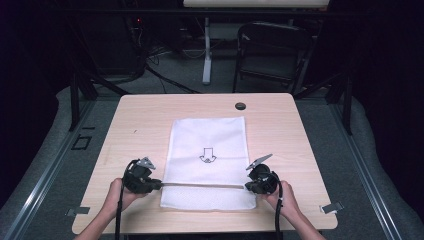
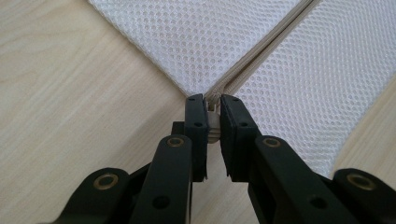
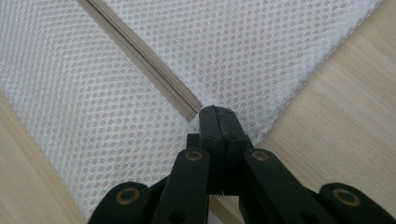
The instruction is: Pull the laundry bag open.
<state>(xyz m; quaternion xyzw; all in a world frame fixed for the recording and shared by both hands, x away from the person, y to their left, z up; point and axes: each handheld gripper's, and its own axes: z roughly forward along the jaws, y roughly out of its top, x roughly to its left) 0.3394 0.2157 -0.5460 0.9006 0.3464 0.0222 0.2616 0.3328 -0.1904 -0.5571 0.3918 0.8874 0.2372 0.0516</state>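
A white mesh bag (image 1: 207, 145) with a small arrow print lies flat in the middle of the wooden table (image 1: 140, 115). A beige zipper (image 1: 202, 185) runs across it near the front edge. My left gripper (image 1: 160, 184) is at the zipper's left end. In the left gripper view the left gripper (image 2: 213, 105) is shut on the pale zipper pull (image 2: 213, 119). My right gripper (image 1: 246, 186) is at the zipper's right end. In the right gripper view the right gripper (image 3: 215, 112) has its jaws pressed together on the mesh (image 3: 243, 51), where the zipper (image 3: 140, 56) ends.
A black round cap (image 1: 240, 105) sits in the tabletop behind the bag. Metal clips (image 1: 332, 207) hang at the table's front corners. A folding chair (image 1: 270, 50) and a desk leg stand on the floor beyond the table.
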